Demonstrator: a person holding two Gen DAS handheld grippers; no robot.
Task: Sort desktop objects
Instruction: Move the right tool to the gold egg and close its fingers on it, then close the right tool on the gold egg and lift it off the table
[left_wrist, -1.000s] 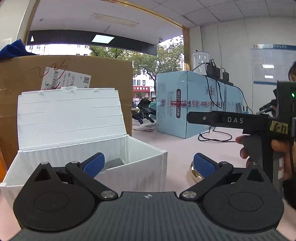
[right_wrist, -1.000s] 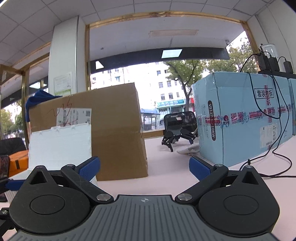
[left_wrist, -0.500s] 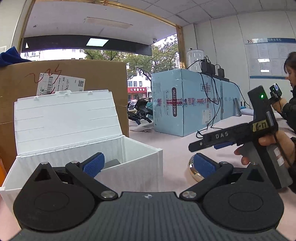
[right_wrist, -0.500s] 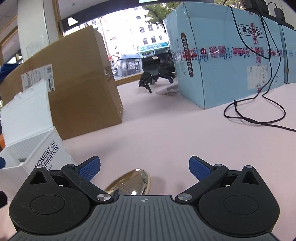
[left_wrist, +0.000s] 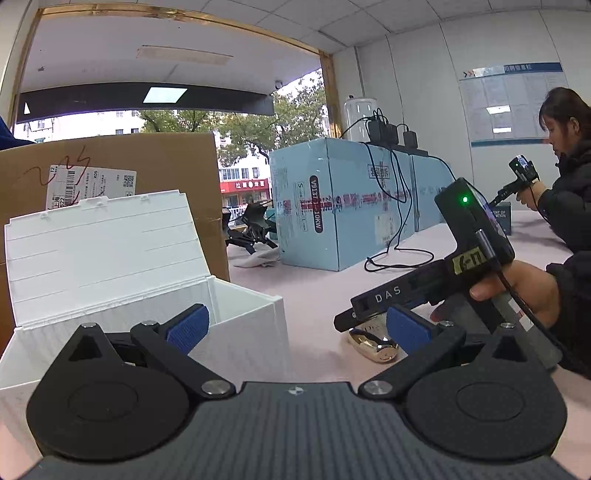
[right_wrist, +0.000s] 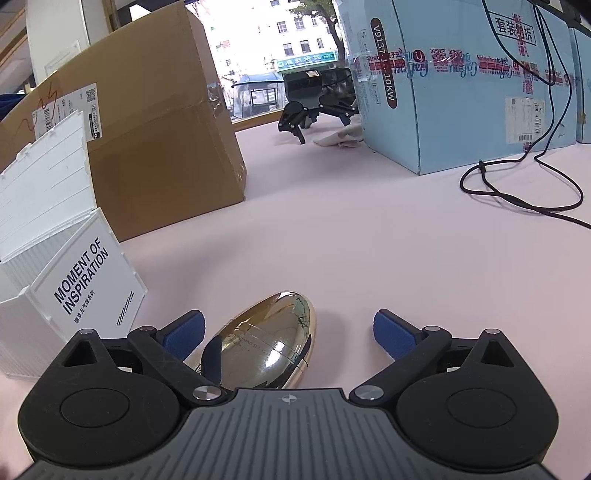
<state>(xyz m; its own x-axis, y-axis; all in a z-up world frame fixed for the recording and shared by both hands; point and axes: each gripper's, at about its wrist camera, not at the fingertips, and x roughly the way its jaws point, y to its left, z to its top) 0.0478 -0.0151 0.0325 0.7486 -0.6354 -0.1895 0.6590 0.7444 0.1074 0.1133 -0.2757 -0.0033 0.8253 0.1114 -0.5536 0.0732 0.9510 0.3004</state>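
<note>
Right gripper (right_wrist: 288, 334) fingers spread wide, low over pink table (right_wrist: 369, 240), holding nothing. Gold egg-shaped case (right_wrist: 266, 347) lying on its side at lower centre of right wrist frame, between the blue pads (right_wrist: 391, 332), nearer the left one; contact unclear. White storage box (right_wrist: 74, 280), lid up, at left edge. Left gripper (left_wrist: 295, 328) also wide, empty, left pad over the box's open top; gold case at lower right of that frame.

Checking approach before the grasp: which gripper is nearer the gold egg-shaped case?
Right. The right gripper is open around the gold case; the left gripper hovers open by the white box.
</note>
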